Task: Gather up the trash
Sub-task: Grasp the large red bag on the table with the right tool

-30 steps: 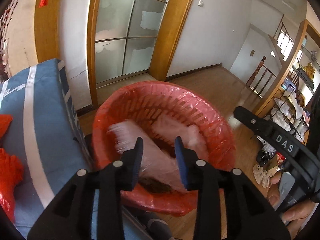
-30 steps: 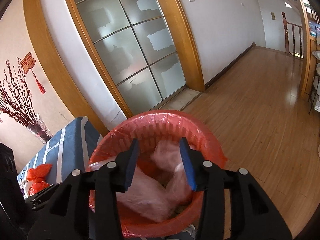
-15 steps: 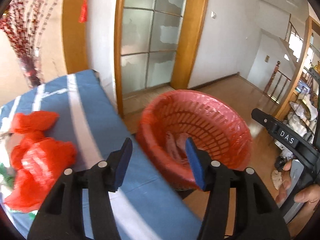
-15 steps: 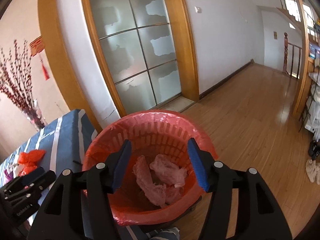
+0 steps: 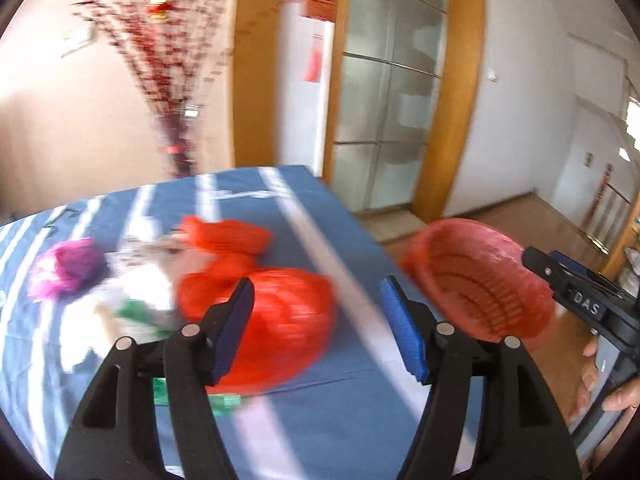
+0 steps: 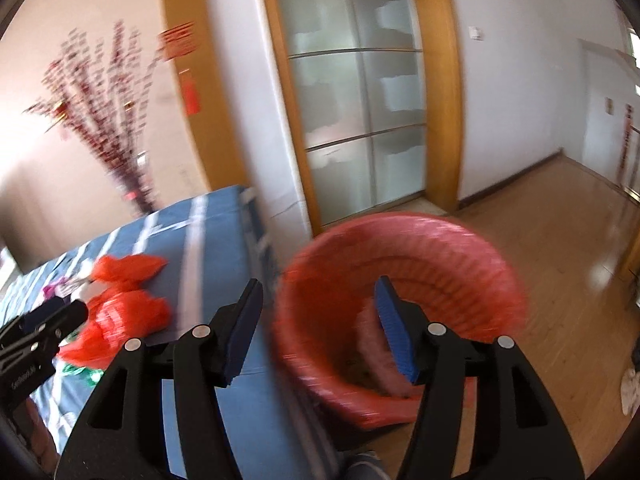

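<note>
The left gripper has swung from the basket to the red bag between its wide, empty fingers; the right gripper, equally wide and empty, straddles the table edge.

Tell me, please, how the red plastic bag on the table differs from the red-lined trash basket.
The red plastic bag lies crumpled and knotted on the blue striped tablecloth; the trash basket stands past the table's edge, over the wooden floor. The bag is soft and closed; the basket is rigid and open-topped, with pink trash inside. Both are red plastic.

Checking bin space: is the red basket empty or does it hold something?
Not empty: the red basket holds crumpled pink plastic near its bottom, well below the rim.
</note>
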### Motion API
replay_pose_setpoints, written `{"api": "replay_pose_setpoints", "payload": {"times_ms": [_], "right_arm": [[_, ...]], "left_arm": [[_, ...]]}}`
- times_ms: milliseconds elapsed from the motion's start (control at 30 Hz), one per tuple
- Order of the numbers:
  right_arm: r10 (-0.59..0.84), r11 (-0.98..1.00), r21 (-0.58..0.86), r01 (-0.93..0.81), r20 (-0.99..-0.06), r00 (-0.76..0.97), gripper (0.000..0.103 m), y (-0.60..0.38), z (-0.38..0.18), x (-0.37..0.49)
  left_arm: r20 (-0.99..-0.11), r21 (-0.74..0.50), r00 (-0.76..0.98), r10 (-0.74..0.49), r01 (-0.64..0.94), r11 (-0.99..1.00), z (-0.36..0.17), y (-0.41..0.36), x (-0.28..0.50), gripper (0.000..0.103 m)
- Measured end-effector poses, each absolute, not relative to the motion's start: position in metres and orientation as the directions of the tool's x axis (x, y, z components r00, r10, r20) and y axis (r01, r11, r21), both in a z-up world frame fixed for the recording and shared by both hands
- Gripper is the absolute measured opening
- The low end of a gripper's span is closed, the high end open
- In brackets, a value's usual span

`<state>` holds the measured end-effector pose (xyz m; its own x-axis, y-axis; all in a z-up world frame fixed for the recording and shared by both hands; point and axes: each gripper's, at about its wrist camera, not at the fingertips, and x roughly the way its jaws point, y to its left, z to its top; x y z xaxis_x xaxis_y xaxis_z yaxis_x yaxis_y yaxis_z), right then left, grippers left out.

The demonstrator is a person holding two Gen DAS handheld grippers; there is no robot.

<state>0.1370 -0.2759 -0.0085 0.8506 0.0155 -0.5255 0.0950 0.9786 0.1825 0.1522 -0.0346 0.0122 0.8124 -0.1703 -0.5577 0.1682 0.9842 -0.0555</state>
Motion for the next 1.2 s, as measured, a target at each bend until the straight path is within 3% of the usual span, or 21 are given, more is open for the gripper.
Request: {"api": "replay_pose_setpoints", "payload": {"times_ms": [400,600,967,1033,1200], "right_arm": [[0.218,0.973,0.189,-0.13,-0.58,0.785,0.06,-0.16,-0.015,0.171],[0.237,0.97,0.188,-0.152,-0.606,0.76,0.074,-0.122,-0.023,0.19],[0.237,0.97,0.201,-0.135,-0.676,0.697,0.077,-0.093,-0.05,0.216],[0.247,0.968,0.202,-0.147,-0.679,0.691,0.07,-0.091,-0.053,0.215],[0.276,0.961,0.208,-0.182,-0.677,0.682,0.036,-0.088,-0.055,0.209]], "left_arm": [[-0.576,-0.058,0.814,0.076,-0.134,0.989,0.001,0.092,0.151,0.07],[-0.604,-0.079,0.79,0.11,-0.197,0.977,-0.012,0.127,0.152,0.071],[-0.625,-0.112,0.774,0.101,-0.216,0.97,-0.026,0.158,0.149,0.073],[-0.628,-0.115,0.772,0.096,-0.215,0.97,-0.028,0.16,0.151,0.073],[-0.635,-0.125,0.768,0.086,-0.212,0.969,-0.032,0.163,0.152,0.073]]}}
